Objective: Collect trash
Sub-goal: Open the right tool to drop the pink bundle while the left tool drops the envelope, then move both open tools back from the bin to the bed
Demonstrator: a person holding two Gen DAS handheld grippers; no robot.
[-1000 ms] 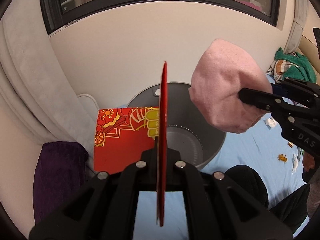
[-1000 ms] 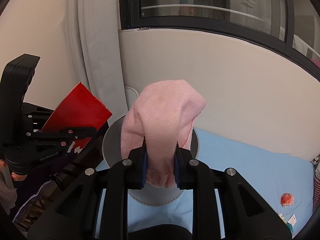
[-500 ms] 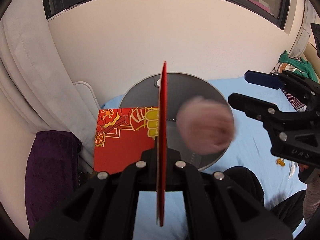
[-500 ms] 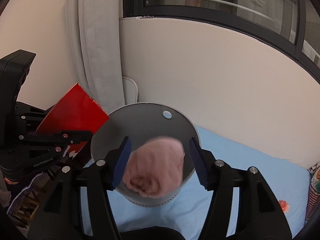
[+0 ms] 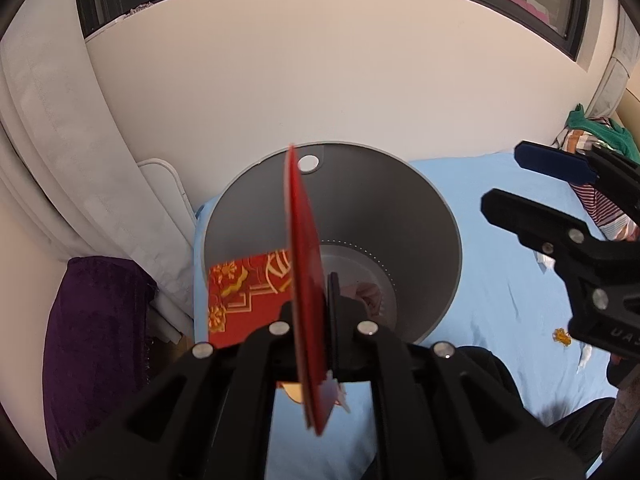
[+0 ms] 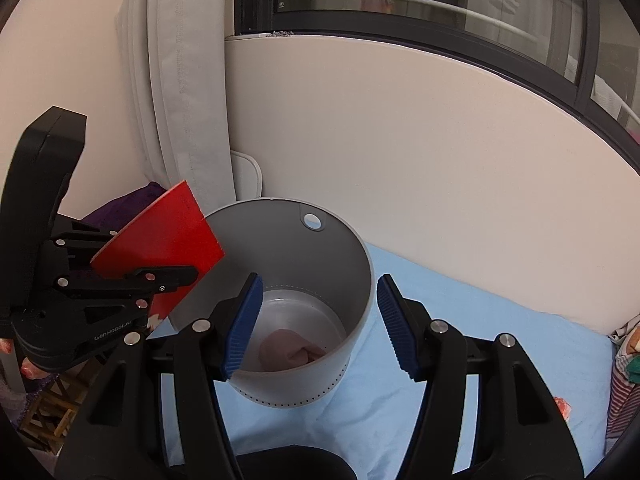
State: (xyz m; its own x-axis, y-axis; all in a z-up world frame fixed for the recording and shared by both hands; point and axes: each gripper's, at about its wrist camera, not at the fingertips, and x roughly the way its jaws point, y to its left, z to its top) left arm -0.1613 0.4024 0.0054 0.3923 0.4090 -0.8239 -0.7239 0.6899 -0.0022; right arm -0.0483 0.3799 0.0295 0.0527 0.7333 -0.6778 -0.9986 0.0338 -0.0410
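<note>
A grey round bin (image 6: 352, 264) stands on the blue sheet against the wall; it also shows in the left wrist view (image 5: 420, 216). A pink cloth (image 6: 290, 352) lies at its bottom, partly seen in the left wrist view (image 5: 366, 294). My right gripper (image 6: 316, 324) is open and empty above the bin's near rim. My left gripper (image 5: 310, 316) holds a red card with gold print (image 5: 304, 264) edge-on over the bin's left rim; the card shows in the right wrist view (image 6: 168, 240). The jaws look slightly parted and the card tilts.
Small scraps (image 5: 562, 336) lie on the blue sheet (image 5: 500, 280) to the right, and one red scrap (image 6: 562, 406) shows. Clothes (image 5: 600, 132) are piled at far right. A purple cushion (image 5: 92, 340) and a white curtain (image 5: 60, 140) stand left of the bin.
My right gripper opened and the pink cloth dropped into the bin. My left gripper moved over the bin, and the red card now tilts in loosening jaws.
</note>
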